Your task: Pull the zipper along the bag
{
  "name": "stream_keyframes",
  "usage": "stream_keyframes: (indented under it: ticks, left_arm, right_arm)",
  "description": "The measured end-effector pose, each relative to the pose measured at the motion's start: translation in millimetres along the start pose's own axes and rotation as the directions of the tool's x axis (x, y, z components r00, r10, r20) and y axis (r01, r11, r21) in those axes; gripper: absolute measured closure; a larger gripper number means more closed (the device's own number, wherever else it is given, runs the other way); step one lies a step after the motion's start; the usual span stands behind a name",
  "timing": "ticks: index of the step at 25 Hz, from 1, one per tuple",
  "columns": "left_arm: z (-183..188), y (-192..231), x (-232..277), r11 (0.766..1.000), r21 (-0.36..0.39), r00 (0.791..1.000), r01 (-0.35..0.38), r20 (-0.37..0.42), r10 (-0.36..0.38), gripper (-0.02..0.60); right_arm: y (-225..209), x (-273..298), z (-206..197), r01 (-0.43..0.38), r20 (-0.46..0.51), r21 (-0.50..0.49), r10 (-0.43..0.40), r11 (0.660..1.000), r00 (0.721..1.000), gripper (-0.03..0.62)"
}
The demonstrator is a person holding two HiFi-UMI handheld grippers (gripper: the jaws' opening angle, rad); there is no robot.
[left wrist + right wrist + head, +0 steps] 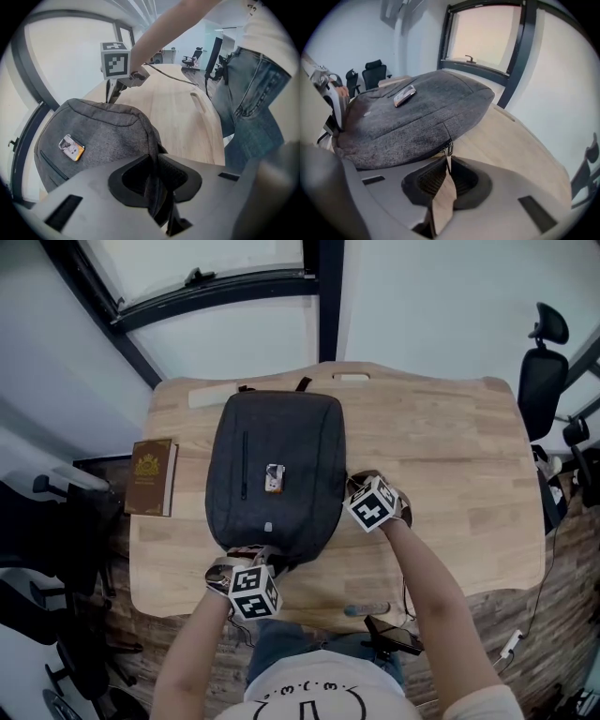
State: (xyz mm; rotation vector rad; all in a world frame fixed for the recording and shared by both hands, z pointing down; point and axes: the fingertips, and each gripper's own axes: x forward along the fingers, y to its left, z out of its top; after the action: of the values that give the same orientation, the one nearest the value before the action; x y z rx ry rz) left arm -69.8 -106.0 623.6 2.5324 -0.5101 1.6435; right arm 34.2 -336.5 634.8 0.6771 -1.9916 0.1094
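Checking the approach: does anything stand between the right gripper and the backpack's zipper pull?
Nothing visible does. The zipper pull hangs off the backpack at its side seam, right at the tips of the right gripper, with only the table beyond. Whether it is already pinched cannot be told.

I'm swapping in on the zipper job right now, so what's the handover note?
Left gripper: shut on a fold of the bag at its near end, bracing it.
Right gripper: jaws almost together, tips at the pull on the bag's right side. I can't tell whether it is pinched.
The bag lies flat on the table.
Done: bag braced, pull reached. How far the zipper has run isn't clear.
Left: confirm the grip on the pull, then draw it along the bag.
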Motion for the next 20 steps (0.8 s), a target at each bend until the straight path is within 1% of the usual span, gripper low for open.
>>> stream_keyframes:
  ticks: [1,3,5,8,11,13,15,18,20]
  left_arm:
    - [0,0,1,1.0,0.0,1.0,-0.011,-0.007,0.011,0.523]
    - [-1,1,3,0.999,0.001,0.999,-0.039,-0.022,0.039,0.523]
    - [-4,1,6,0.998,-0.006,0.997,-0.066,-0.041,0.066,0.523]
    - [-8,0,8,0.996,-0.038,0.995,-0.084,-0.062,0.082,0.523]
    - [-10,3,9,0.991,-0.074,0.993,-0.107,-0.062,0.103,0.523]
    - [-12,5,8,0.988,-0.099,0.991,-0.118,-0.073,0.111,0.523]
    - [-9,6,10,0.986,-0.121,0.991,-0.117,-0.076,0.108,0.523]
    - [2,10,17,0.986,-0.129,0.992,-0.11,-0.069,0.101,0.523]
    - [10,12,21,0.984,-0.131,0.992,-0.117,-0.066,0.109,0.523]
  right_arm:
    - [-2,-1,0,0.006,0.012,0.009,-0.006,1.0,1.0,0.506]
    - [-9,-5,-1,0.047,0.023,-0.004,-0.047,0.999,0.999,0.478]
    - [-12,-11,-4,0.072,0.04,-0.002,-0.072,0.997,0.997,0.468]
    - [-8,-30,-8,0.054,0.104,0.063,-0.061,0.997,0.993,0.456]
    - [-3,-54,-8,0.012,0.192,0.123,-0.035,0.992,0.981,0.453]
    - [2,-70,-7,-0.033,0.257,0.175,-0.013,0.984,0.966,0.453]
    - [5,-90,-5,-0.078,0.322,0.249,-0.007,0.965,0.947,0.453]
    - [4,-119,-2,-0.13,0.412,0.357,-0.032,0.925,0.91,0.457]
    - [6,-136,0,-0.141,0.45,0.399,-0.06,0.906,0.891,0.466]
